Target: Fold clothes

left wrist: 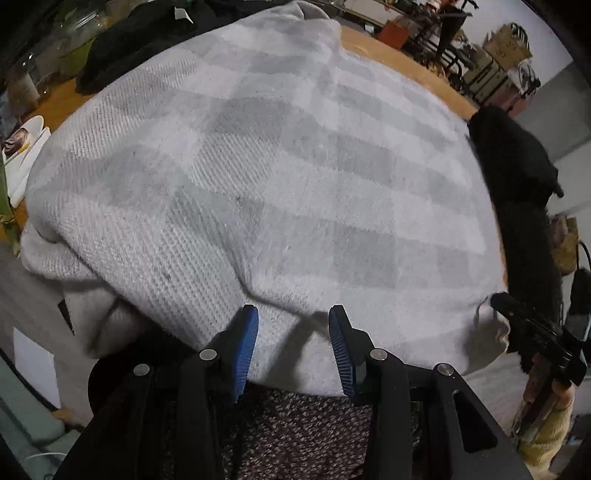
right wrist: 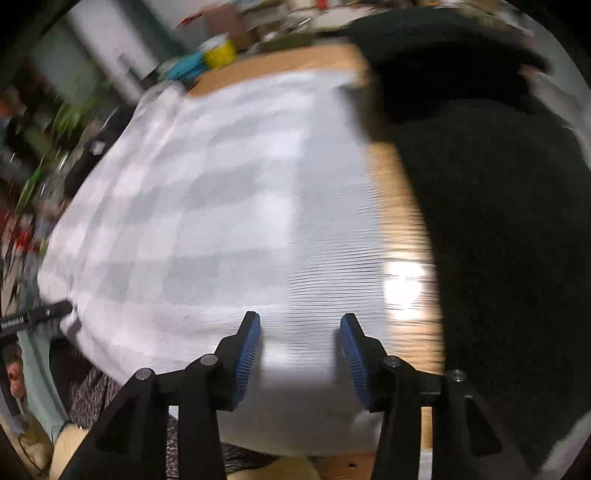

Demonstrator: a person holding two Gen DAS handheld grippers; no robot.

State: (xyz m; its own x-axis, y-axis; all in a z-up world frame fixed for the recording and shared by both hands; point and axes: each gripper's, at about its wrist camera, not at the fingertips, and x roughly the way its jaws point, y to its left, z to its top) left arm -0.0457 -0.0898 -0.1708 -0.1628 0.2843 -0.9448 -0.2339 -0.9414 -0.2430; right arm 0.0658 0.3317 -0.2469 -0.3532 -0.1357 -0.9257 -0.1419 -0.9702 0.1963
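Note:
A white and grey checked knit garment [left wrist: 280, 166] lies spread over a wooden table [left wrist: 391, 62]. My left gripper [left wrist: 293, 317] hovers at its near hem with the blue pads apart and nothing pinched between them. At the garment's right corner the black body of my right gripper [left wrist: 517, 314] shows. The right wrist view is blurred: the same garment [right wrist: 207, 206] fills it, and my right gripper [right wrist: 300, 321] stands open over the ribbed near edge. The left gripper's tip [right wrist: 55, 312] touches the cloth's left edge there.
A black fleecy garment [right wrist: 498, 221] lies on the table right of the checked one, also seen as a black garment [left wrist: 513, 158]. Another dark cloth [left wrist: 140, 44], a glass jar [left wrist: 74, 29] and a white dish [left wrist: 26, 147] sit at the back left. A person's speckled knit [left wrist: 295, 435] is close below.

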